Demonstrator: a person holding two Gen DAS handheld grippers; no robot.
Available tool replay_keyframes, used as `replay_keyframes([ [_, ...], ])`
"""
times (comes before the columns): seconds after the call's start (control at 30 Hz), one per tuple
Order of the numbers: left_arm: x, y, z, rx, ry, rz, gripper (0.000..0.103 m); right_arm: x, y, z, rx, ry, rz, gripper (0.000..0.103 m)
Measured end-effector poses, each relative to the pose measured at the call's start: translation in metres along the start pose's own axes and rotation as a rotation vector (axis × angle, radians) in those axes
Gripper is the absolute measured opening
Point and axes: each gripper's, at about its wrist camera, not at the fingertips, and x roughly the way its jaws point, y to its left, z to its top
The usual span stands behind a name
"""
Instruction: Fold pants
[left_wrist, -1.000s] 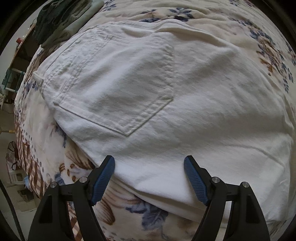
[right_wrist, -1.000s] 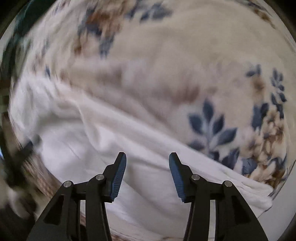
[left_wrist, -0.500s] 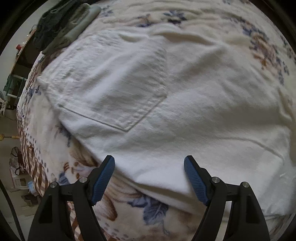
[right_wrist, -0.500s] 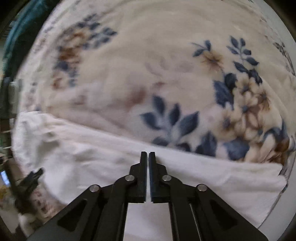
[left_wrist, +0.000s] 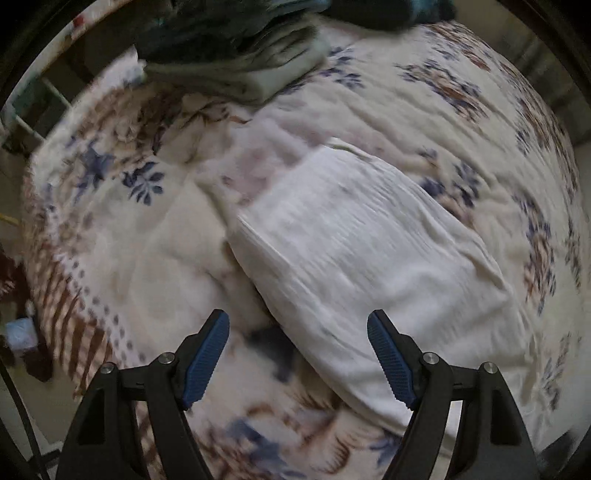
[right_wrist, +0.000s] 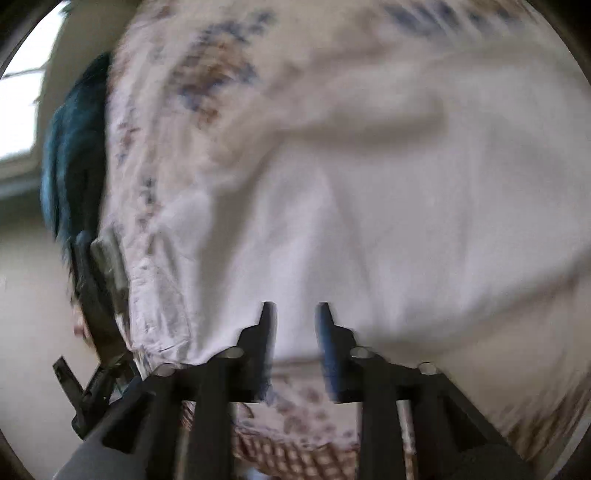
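The white pants (left_wrist: 354, 251) lie folded into a compact rectangle on the floral blanket (left_wrist: 122, 258). My left gripper (left_wrist: 297, 350) is open and empty, hovering just in front of the near corner of the folded pants. In the right wrist view the white pants (right_wrist: 388, 221) fill the frame, blurred by motion. My right gripper (right_wrist: 293, 317) has its jaws a little apart, with nothing between them, right at the near edge of the white cloth.
A stack of folded dark green and grey clothes (left_wrist: 236, 55) sits at the far edge of the bed. A teal garment (right_wrist: 70, 155) lies at the left of the right wrist view. The bed's edge and floor (left_wrist: 22, 369) are at the left.
The pants have been folded over into a smaller rectangle, hiding the back pocket. My right gripper shut on the cloth, carried it across, and has opened. My left gripper pulled back.
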Motion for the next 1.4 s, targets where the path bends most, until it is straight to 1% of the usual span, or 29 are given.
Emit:
replay_keyframes([
  [0.07,0.018,0.017,0.013,-0.023,0.053,-0.05,0.076,0.016,-0.012,-0.028,0.127,0.001,0.072,0.025],
  [0.13,0.038,0.034,0.024,-0.055,0.111,-0.096,0.076,0.03,-0.021,-0.049,0.229,-0.001,0.136,0.03],
  [0.2,0.053,0.041,0.03,-0.074,0.148,-0.15,0.076,0.042,-0.025,-0.06,0.293,-0.04,0.203,0.04],
  [0.23,0.064,0.045,0.032,-0.086,0.167,-0.169,0.076,0.047,-0.026,-0.064,0.316,-0.074,0.255,0.041],
  [0.3,0.079,0.048,0.034,-0.109,0.181,-0.222,0.076,0.058,-0.023,-0.064,0.325,-0.116,0.274,0.045],
  [0.33,0.084,0.047,0.034,-0.11,0.178,-0.22,0.076,0.064,-0.021,-0.064,0.334,-0.128,0.265,0.045],
  [0.4,0.084,0.043,0.033,-0.104,0.13,-0.227,0.06,0.075,-0.022,-0.062,0.361,-0.111,0.221,0.046],
  [0.43,0.08,0.04,0.034,-0.09,0.107,-0.216,0.047,0.08,-0.023,-0.062,0.382,-0.115,0.228,0.046],
  [0.47,0.076,0.037,0.033,-0.075,0.087,-0.21,0.036,0.083,-0.023,-0.063,0.395,-0.128,0.23,0.043],
  [0.5,0.069,0.033,0.031,-0.058,0.06,-0.212,0.033,0.084,-0.022,-0.064,0.394,-0.144,0.216,0.027],
  [0.53,0.062,0.033,0.029,-0.05,0.038,-0.209,0.028,0.084,-0.021,-0.065,0.399,-0.157,0.193,0.016],
  [0.57,0.054,0.031,0.026,-0.036,0.017,-0.203,0.026,0.082,-0.025,-0.069,0.406,-0.164,0.168,0.01],
  [0.6,0.047,0.031,0.023,-0.025,0.0,-0.199,0.025,0.077,-0.028,-0.074,0.41,-0.177,0.179,0.005],
  [0.63,0.044,0.032,0.022,-0.021,-0.009,-0.194,0.024,0.073,-0.027,-0.079,0.402,-0.19,0.177,0.004],
  [0.73,0.043,0.038,0.017,-0.008,-0.007,-0.156,0.024,0.049,-0.011,-0.099,0.31,-0.22,0.139,0.004],
  [0.8,0.06,0.047,0.018,-0.021,0.035,-0.153,0.025,0.048,-0.008,-0.102,0.281,-0.201,0.119,0.004],
  [0.83,0.066,0.053,0.02,-0.028,0.053,-0.155,0.029,0.05,-0.01,-0.101,0.277,-0.192,0.106,0.004],
  [0.87,0.071,0.056,0.024,-0.042,0.074,-0.154,0.036,0.055,-0.012,-0.098,0.269,-0.177,0.103,0.004],
  [0.93,0.065,0.062,0.027,-0.071,0.078,-0.149,0.041,0.071,-0.014,-0.085,0.239,-0.1,0.087,0.008],
  [0.97,0.059,0.063,0.026,-0.072,0.069,-0.146,0.045,0.071,-0.017,-0.081,0.235,-0.073,0.088,0.012],
  [1.03,0.037,0.064,0.017,-0.043,0.034,-0.109,0.047,0.061,-0.022,-0.079,0.243,-0.079,0.148,0.022],
  [1.07,0.022,0.062,0.01,-0.016,-0.004,-0.07,0.049,0.051,-0.026,-0.08,0.247,-0.1,0.145,0.042],
  [1.1,0.01,0.058,0.001,0.013,-0.037,-0.019,0.052,0.038,-0.032,-0.082,0.26,-0.133,0.139,0.056],
  [1.13,0.0,0.054,-0.007,0.037,-0.063,0.002,0.057,0.025,-0.04,-0.082,0.277,-0.17,0.133,0.058],
  [1.17,-0.01,0.044,-0.018,0.076,-0.09,0.009,0.062,0.019,-0.045,-0.081,0.29,-0.189,0.124,0.058],
  [1.23,-0.017,0.019,-0.036,0.169,-0.1,0.035,0.069,0.002,-0.065,-0.072,0.34,-0.25,0.092,0.058],
  [1.3,-0.013,-0.023,-0.056,0.283,-0.081,0.019,0.07,-0.005,-0.087,-0.058,0.394,-0.292,0.067,0.058],
  [1.37,-0.002,-0.058,-0.07,0.339,-0.047,-0.011,0.07,-0.008,-0.11,-0.047,0.446,-0.323,0.081,0.055],
  [1.4,0.005,-0.079,-0.078,0.365,-0.029,-0.03,0.07,-0.008,-0.12,-0.039,0.463,-0.336,0.087,0.033],
])
